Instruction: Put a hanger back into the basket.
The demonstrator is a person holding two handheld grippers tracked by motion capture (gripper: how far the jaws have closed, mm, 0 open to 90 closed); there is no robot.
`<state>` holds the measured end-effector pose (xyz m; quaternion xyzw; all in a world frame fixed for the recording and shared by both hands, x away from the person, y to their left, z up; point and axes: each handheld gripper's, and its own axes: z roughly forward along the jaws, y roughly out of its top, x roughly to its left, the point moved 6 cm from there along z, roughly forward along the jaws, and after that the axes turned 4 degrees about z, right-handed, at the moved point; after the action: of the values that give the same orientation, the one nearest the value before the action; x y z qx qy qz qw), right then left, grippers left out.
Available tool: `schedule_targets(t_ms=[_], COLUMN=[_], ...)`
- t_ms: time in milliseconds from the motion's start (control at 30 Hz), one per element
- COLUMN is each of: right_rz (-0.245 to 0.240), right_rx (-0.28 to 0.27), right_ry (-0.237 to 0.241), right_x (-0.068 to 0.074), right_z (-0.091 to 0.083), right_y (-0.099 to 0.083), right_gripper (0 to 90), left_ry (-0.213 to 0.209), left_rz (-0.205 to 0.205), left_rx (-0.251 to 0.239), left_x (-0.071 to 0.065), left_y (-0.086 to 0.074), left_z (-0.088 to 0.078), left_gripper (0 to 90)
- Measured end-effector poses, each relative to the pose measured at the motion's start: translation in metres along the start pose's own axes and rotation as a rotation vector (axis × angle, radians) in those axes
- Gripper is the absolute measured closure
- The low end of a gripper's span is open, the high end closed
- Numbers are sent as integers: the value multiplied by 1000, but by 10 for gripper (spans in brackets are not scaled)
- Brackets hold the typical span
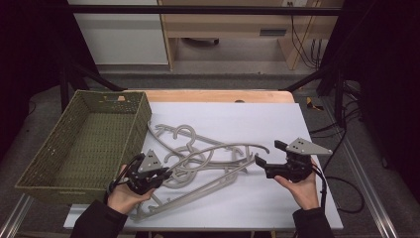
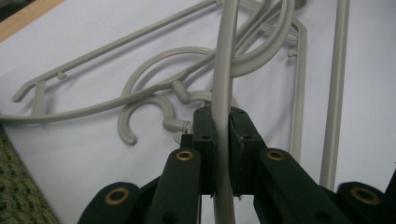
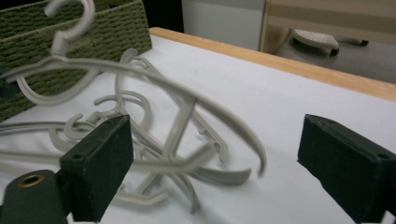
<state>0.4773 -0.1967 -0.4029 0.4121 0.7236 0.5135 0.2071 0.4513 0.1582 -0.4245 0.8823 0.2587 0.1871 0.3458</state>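
Both tongs were black, each with blocky jaws, brass-ringed pivot holes and a grey three-cornered top plate: left tongs (image 1: 166,174), right tongs (image 1: 270,157). Black cables trailed behind; the person wore dark sleeves (image 1: 96,222).

Dim surroundings, soft, slightly blurred close-ups

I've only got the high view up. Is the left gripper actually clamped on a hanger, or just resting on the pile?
Observer: Clamped. In the left gripper view, the left gripper has both jaws pressed against one grey hanger bar.
Operator: And the right one?
Observer: The right gripper is open, jaws wide apart, nothing between them.
Operator: Is the held hanger lifted?
Observer: The right gripper view shows one hanger raised above the pile, its hook in front of the green basket.
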Motion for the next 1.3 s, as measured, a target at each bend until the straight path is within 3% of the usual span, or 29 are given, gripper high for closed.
schedule_targets(t_ms=[167,333,467,867,1300], right_rz=[21,39,58,53,57], right_rx=[-11,-1,9,25,31], right_ry=[-20,-52,-69,-83,-92], right_x=[-8,-17,-24,-26,-25], right_z=[-10,-18,-18,-14,-12], right_y=[-7,-16,-22,-25,-27], right_gripper=[74,65,68,65,51], left_ry=[26,53,72,117,169], left_rz=[-37,-48,-70,-76,-84], left_rx=[-41,-60,-83,-141,-174], left_x=[5,10,16,32,72], left_y=[6,10,12,21,29], left_z=[-11,-20,-26,-52,-81], left_gripper=[828,828,829,829,829])
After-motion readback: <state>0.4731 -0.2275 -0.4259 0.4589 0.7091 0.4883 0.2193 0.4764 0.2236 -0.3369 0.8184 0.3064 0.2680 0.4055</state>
